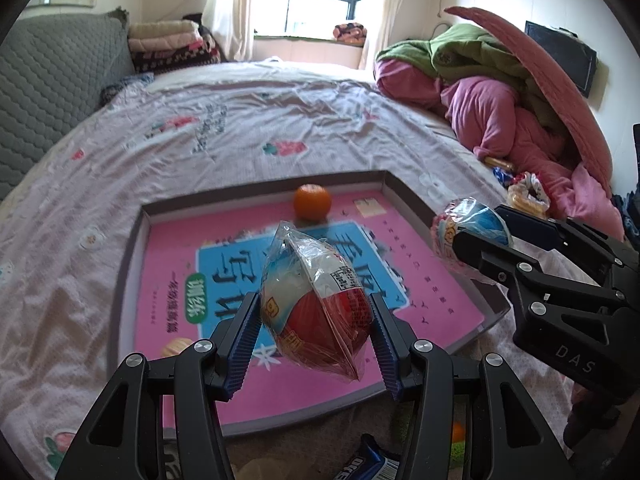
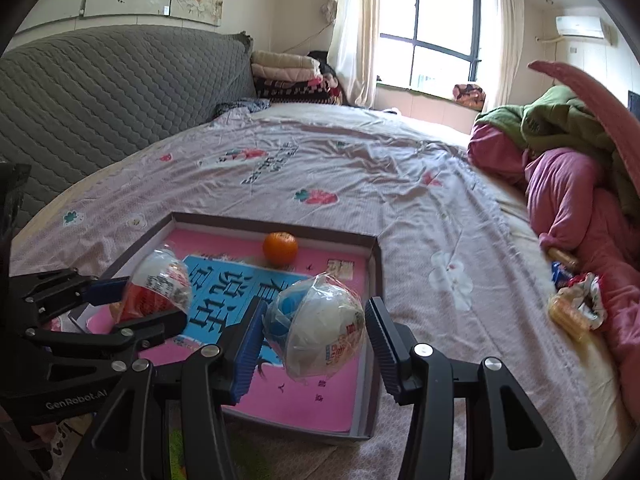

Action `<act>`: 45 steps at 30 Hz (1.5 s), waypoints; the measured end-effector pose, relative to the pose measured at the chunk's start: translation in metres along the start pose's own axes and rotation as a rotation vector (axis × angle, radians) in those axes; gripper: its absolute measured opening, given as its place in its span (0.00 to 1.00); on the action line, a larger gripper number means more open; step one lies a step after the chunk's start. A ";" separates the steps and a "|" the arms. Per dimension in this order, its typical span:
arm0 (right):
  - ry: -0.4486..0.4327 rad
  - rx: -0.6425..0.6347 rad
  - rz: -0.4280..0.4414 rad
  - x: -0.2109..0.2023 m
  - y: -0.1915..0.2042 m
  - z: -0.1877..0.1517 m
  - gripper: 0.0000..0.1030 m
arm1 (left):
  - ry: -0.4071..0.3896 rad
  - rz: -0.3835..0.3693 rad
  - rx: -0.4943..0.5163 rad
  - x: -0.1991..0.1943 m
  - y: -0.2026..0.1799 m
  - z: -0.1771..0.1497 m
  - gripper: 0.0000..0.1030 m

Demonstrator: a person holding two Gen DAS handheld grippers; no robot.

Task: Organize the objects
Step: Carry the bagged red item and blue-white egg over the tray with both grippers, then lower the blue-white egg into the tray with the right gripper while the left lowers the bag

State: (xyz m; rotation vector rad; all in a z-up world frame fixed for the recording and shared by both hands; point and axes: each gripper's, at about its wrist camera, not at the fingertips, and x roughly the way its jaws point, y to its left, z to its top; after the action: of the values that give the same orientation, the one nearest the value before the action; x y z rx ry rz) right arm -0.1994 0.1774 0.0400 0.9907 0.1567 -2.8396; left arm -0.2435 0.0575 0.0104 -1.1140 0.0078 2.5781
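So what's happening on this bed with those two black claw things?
A person is tidying snacks into a shallow grey box with a pink printed floor. The left gripper holds a plastic-wrapped red and white egg-shaped treat; the right gripper holds a plastic-wrapped blue and white one. Both hang above the box, where a small orange tangerine already lies.

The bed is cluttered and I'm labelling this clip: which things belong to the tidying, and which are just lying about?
In the job:
left gripper holding red-and-white wrapped egg
right gripper holding blue-and-white wrapped egg
pink-lined box
orange

Lying about:
pink and green bedding
folded blankets
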 end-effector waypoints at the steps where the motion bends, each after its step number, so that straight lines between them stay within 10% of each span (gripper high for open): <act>1: 0.006 -0.002 0.001 0.001 0.001 -0.001 0.50 | 0.010 -0.005 -0.002 0.003 0.000 -0.001 0.53; 45: 0.177 -0.007 0.020 0.037 0.005 -0.023 0.50 | 0.111 0.108 0.127 0.029 -0.014 -0.017 0.54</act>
State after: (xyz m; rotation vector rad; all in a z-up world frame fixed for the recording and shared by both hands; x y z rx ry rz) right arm -0.2133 0.1723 -0.0020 1.2346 0.1729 -2.7287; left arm -0.2460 0.0774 -0.0203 -1.2376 0.2612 2.5642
